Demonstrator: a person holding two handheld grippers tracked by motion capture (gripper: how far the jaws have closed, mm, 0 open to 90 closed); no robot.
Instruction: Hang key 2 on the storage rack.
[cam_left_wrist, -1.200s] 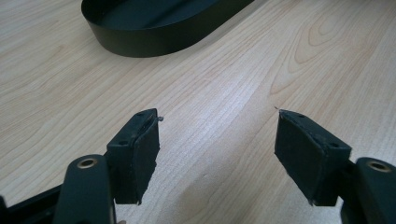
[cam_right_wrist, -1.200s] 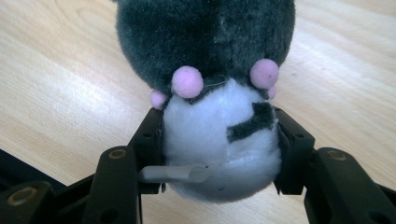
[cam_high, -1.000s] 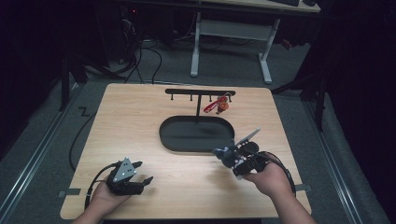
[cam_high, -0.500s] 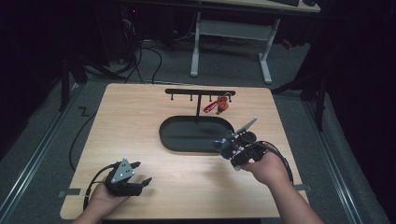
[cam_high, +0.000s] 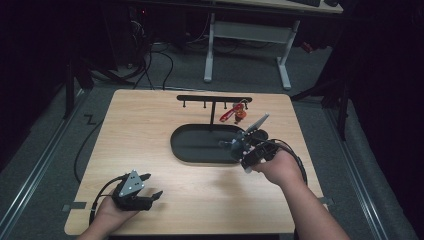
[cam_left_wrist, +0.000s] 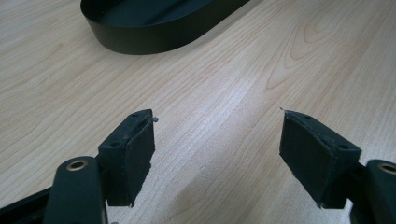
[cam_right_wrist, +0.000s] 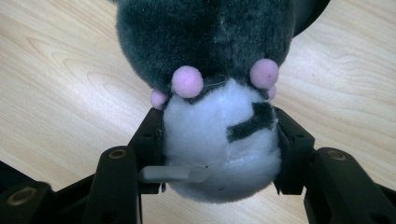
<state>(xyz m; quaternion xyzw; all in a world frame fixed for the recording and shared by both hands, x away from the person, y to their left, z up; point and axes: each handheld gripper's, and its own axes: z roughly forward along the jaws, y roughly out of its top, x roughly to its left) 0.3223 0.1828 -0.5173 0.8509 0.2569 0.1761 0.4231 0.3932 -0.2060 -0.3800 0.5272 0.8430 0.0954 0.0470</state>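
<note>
Plush toy (cam_right_wrist: 219, 93), grey and white with small pink pompoms, is clamped between the jaws of the right gripper (cam_right_wrist: 219, 144) and is carried just above the tabletop, at the right end of the black oval tray (cam_high: 190, 150), toward the right edge of the table (cam_high: 150, 120). The soft white belly is squeezed from both sides, so the hold looks firm. For the step in hand, judged to be a carry to the tray or to the hook rack (cam_high: 214, 99) near the far edge, the grip should be kept steady and the toy lifted clear of the tray's rim before anything is lowered. The left gripper (cam_high: 134, 189) is rested near the near left corner, its pads (cam_left_wrist: 130, 158) spread wide with nothing but bare wood between them. Counted up: one plush toy, one tray, one rack, and one red item (cam_high: 233, 114) hung on the rack's right side.
</note>
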